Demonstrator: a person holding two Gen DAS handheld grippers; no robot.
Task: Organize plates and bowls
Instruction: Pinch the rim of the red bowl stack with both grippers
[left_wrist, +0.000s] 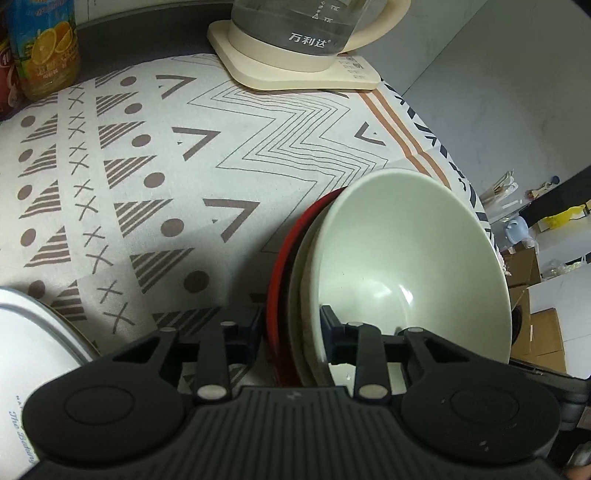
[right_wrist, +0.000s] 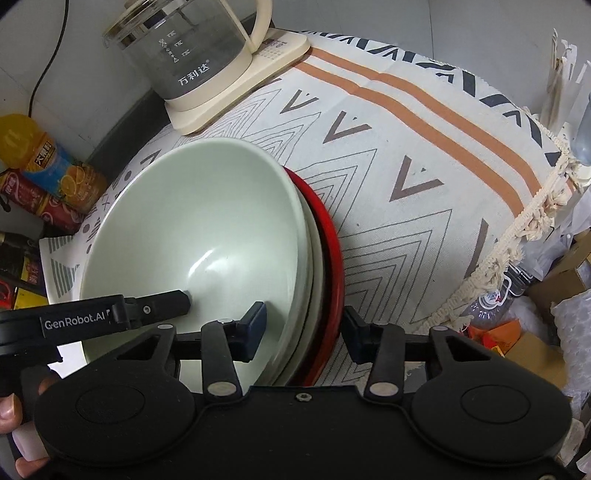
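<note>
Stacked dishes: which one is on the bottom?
The red plate, its rim showing beneath the cream plate and the pale green bowl on top.

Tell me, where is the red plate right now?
The red plate is at the bottom of the stack, under the pale green bowl, on the patterned tablecloth in front of the glass kettle.

A lived-in home corner, used partly for storage. The surface (right_wrist: 424, 177) wears a patterned cloth with a tasselled fringe (right_wrist: 517, 236), and a glass electric kettle (right_wrist: 192, 55) sits on its cream base at the back. Beside it stand an orange juice bottle (left_wrist: 44, 51) and a red drink bottle (right_wrist: 33, 203). Cardboard boxes (left_wrist: 543, 332) and plastic bags crowd the floor beyond the edge.
</note>
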